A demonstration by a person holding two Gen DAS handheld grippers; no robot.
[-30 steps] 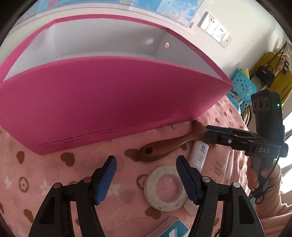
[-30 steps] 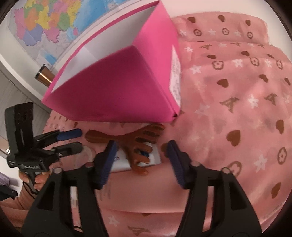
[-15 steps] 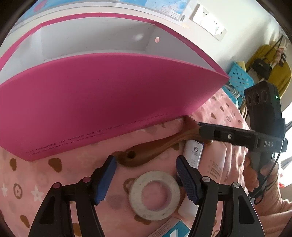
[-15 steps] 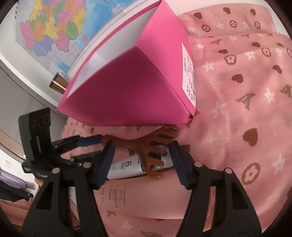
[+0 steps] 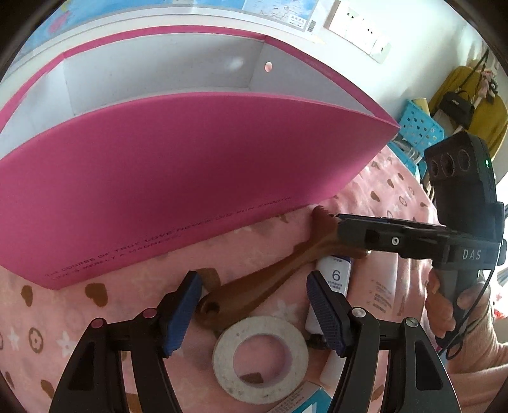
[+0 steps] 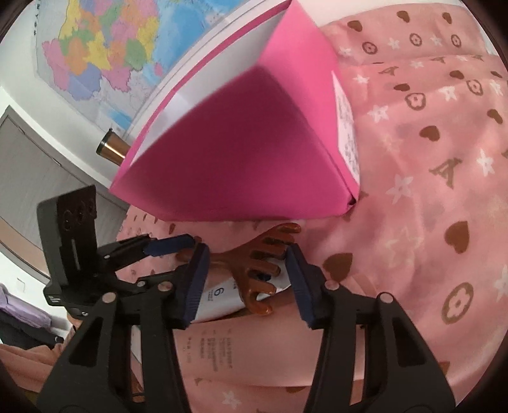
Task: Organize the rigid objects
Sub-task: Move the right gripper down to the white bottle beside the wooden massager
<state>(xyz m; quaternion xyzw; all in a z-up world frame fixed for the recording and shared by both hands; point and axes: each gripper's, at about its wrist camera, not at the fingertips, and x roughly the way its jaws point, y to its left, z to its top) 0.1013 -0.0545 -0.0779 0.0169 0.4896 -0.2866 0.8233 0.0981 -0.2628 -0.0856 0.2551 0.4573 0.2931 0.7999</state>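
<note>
A brown wooden comb lies on the pink patterned cloth in front of an open pink box with a white inside. My left gripper is open, with the comb's handle end low between its blue pads. My right gripper straddles the comb's toothed head. Its jaws are closing, and small gaps still show at the pads. In the left wrist view the right gripper comes in from the right over that head. Under the comb lies a white tube marked 6.
A white tape ring lies just below the comb handle, with a blue-and-white carton beside it. A map and sockets are on the wall behind the box. A blue basket stands at the right.
The right gripper's jaws have narrowed around the comb's toothed head and tipped down closer to it. The left view has turned slightly; its jaws keep the same width.
</note>
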